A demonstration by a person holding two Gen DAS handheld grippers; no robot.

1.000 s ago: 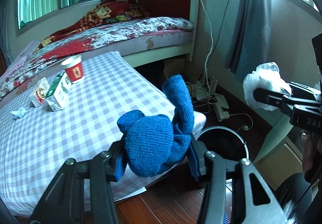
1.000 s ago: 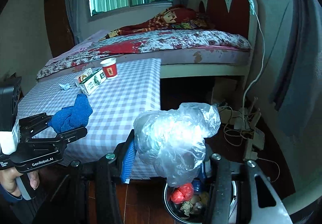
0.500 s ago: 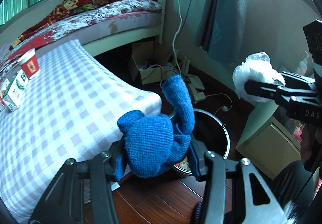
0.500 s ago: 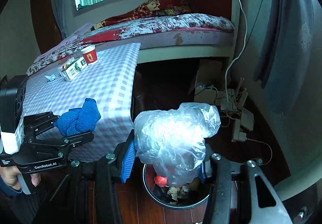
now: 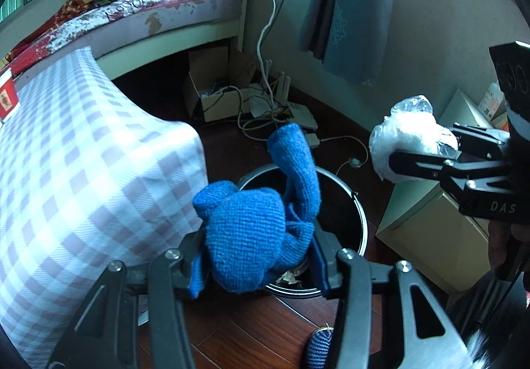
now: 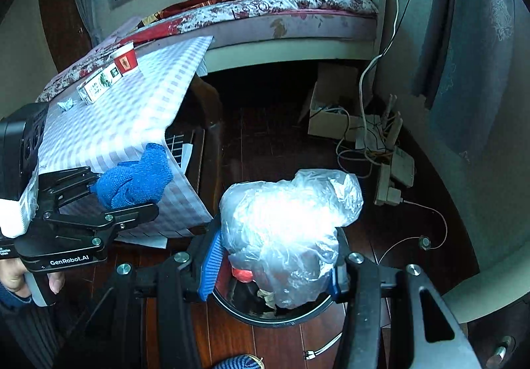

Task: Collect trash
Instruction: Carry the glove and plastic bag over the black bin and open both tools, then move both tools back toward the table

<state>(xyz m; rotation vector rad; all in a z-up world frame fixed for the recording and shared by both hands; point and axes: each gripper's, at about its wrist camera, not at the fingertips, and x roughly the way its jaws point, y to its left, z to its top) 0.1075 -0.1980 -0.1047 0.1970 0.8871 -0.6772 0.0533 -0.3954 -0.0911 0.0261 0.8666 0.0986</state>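
Note:
My left gripper (image 5: pixel 256 264) is shut on a crumpled blue cloth (image 5: pixel 251 226) and holds it above the near rim of a round black trash bin (image 5: pixel 359 223) on the floor. It also shows in the right wrist view (image 6: pixel 109 200) with the blue cloth (image 6: pixel 132 181). My right gripper (image 6: pixel 271 273) is shut on a crumpled clear plastic bag (image 6: pixel 285 223) directly over the bin (image 6: pixel 265 316), which holds some trash. The bag shows in the left wrist view (image 5: pixel 410 133) to the right of the bin.
A table with a checked cloth (image 6: pixel 126 113) stands left of the bin, with a red cup (image 6: pixel 126 59), a carton (image 6: pixel 99 87) and a paper wad (image 6: pixel 66 102). A bed (image 6: pixel 281 14), cardboard box (image 6: pixel 331 103), cables (image 6: pixel 374 143) and a cream cabinet (image 5: pixel 430 236) surround the floor.
Both grippers have moved right and down from the table toward the bin. The bag now hangs over the bin opening and the blue cloth is above its rim.

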